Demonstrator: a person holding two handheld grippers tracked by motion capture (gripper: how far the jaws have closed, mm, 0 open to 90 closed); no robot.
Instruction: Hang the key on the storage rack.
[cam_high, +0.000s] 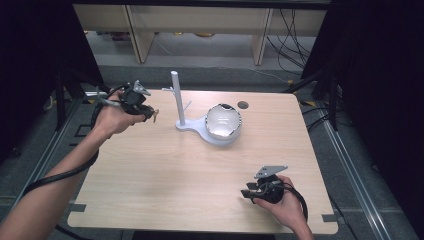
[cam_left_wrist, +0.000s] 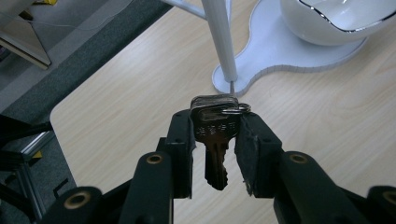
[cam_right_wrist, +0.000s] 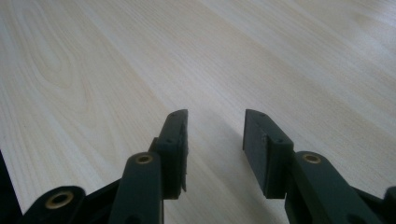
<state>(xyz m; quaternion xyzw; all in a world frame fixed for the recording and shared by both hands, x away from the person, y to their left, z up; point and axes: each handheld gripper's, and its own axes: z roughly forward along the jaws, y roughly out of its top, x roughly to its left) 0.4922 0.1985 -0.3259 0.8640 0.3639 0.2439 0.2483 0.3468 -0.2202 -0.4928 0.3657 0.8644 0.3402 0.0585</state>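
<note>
Light wooden table (cam_high: 165, 175), set on grey flooring. White stand (cam_high: 179, 100) with upright post and attached bowl (cam_high: 224, 121): placed at rear centre. Key (cam_left_wrist: 215, 135): clamped in left gripper (cam_left_wrist: 215, 140), held near the post. Right gripper (cam_right_wrist: 215, 140): jaws parted, empty, held low over front right of table.

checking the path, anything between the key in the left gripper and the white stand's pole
Nothing: between the key and the pole lies bare table, as the left gripper view shows.
</note>
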